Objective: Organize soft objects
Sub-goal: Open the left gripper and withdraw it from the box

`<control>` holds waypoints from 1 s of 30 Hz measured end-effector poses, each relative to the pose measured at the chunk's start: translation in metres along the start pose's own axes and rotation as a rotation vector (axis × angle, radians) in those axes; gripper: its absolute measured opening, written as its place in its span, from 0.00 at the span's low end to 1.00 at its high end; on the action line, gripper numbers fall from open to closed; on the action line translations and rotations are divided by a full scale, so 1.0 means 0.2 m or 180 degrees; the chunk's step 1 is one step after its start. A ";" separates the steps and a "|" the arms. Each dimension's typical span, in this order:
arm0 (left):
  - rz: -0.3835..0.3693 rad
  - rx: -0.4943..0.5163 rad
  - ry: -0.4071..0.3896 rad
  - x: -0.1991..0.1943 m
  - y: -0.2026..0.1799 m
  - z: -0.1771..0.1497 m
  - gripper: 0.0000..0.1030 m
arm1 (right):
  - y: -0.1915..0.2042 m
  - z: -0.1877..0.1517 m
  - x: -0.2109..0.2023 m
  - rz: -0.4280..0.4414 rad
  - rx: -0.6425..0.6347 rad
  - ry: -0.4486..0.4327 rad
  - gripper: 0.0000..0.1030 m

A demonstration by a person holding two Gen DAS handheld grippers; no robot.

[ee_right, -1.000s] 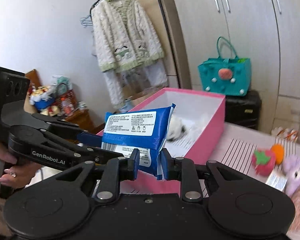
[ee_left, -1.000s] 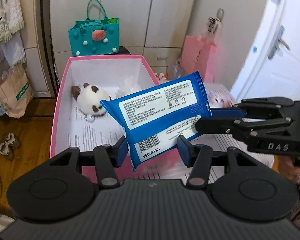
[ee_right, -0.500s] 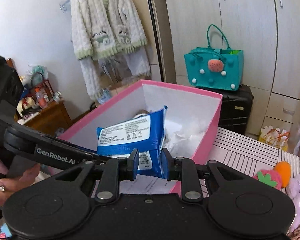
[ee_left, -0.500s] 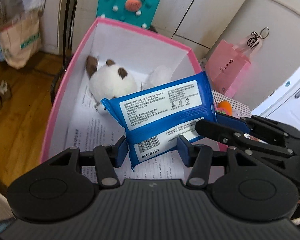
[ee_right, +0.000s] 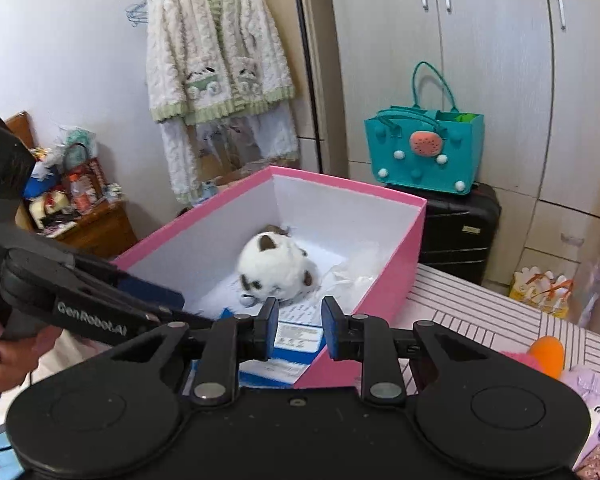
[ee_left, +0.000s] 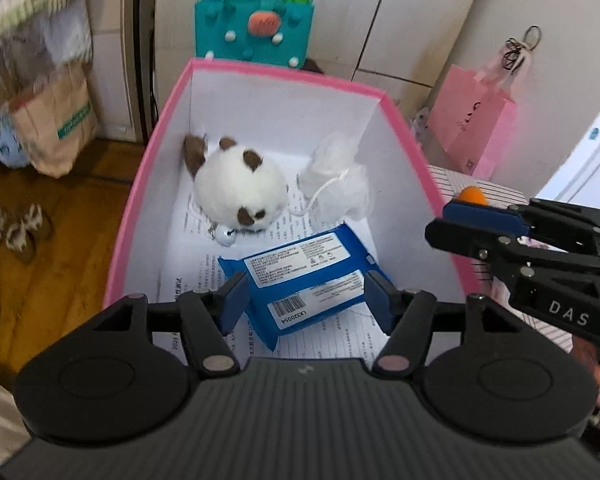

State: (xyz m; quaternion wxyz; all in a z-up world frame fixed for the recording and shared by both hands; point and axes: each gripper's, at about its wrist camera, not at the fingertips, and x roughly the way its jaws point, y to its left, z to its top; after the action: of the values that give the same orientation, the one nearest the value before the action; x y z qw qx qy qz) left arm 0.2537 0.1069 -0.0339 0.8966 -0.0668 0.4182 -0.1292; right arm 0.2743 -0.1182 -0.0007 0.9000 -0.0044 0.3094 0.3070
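I have just let go: the blue wipes pack (ee_left: 306, 280) now lies in the pink box (ee_left: 140, 184), low in frame, both my left tongs (ee_left: 306, 300) and right tongs (ee_right: 299, 328) open and empty.

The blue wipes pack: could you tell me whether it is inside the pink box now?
Inside. The blue wipes pack lies flat on the papers lining the pink box floor, in front of the plush toy.

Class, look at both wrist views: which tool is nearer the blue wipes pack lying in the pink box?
Left. The left tool hovers open just above the blue wipes pack; the right tool sits open at the pink box near-right edge.
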 end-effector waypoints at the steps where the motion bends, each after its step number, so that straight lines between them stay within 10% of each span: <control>1: 0.0008 0.0052 -0.0020 -0.04 -0.01 0.00 0.62 | 0.00 0.00 -0.02 0.0037 0.0004 0.0000 0.29; 30: -0.0103 0.1354 -0.0227 -0.80 -0.54 -0.39 0.75 | 0.18 -0.28 -0.86 0.0598 -0.0290 0.0199 0.53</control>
State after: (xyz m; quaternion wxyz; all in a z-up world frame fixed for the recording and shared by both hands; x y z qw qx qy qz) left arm 0.0764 0.0482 0.0582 0.9025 0.1127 0.3485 -0.2264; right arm 0.1171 -0.1948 0.0568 0.8560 -0.0259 0.3221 0.4035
